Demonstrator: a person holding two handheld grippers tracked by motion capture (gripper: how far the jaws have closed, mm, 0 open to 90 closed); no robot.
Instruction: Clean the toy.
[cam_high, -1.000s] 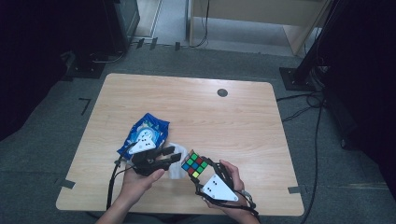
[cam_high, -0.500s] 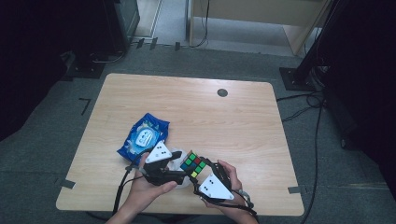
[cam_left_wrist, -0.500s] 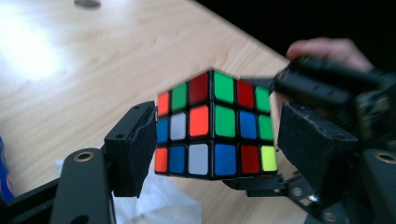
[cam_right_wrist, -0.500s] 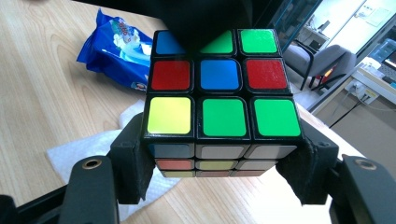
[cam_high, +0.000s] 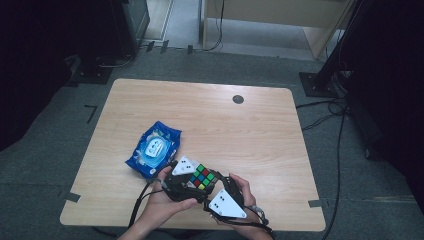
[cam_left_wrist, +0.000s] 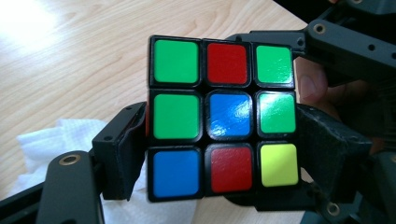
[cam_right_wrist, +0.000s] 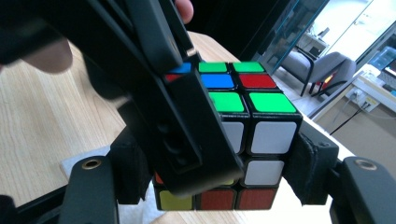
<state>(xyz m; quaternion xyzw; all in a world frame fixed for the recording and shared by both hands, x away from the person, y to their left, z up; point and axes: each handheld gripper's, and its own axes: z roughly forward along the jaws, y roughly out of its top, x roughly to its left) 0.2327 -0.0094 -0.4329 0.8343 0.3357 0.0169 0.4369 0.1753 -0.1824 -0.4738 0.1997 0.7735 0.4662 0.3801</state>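
Note:
A scrambled Rubik's cube (cam_high: 201, 177) hangs just above the table's front edge between both grippers. My right gripper (cam_high: 212, 186) is shut on it, its pads on two opposite sides of the cube (cam_right_wrist: 261, 102). My left gripper (cam_high: 194, 181) comes in from the left. Its jaws have just been opening and now straddle the cube (cam_left_wrist: 224, 126) at the lower two rows without clamping it. One left fingertip (cam_right_wrist: 187, 140) lies across the cube's near face in the right gripper view.
A blue pack of wet wipes (cam_high: 152, 150) lies on the wooden table (cam_high: 250, 135), left of the hands. A white tissue (cam_left_wrist: 51, 140) lies under the grippers. A small black disc (cam_high: 238, 99) sits near the far edge.
My left gripper has left the wipes pack and moved right to the cube, with its jaws wider. The right gripper has kept still with the cube.

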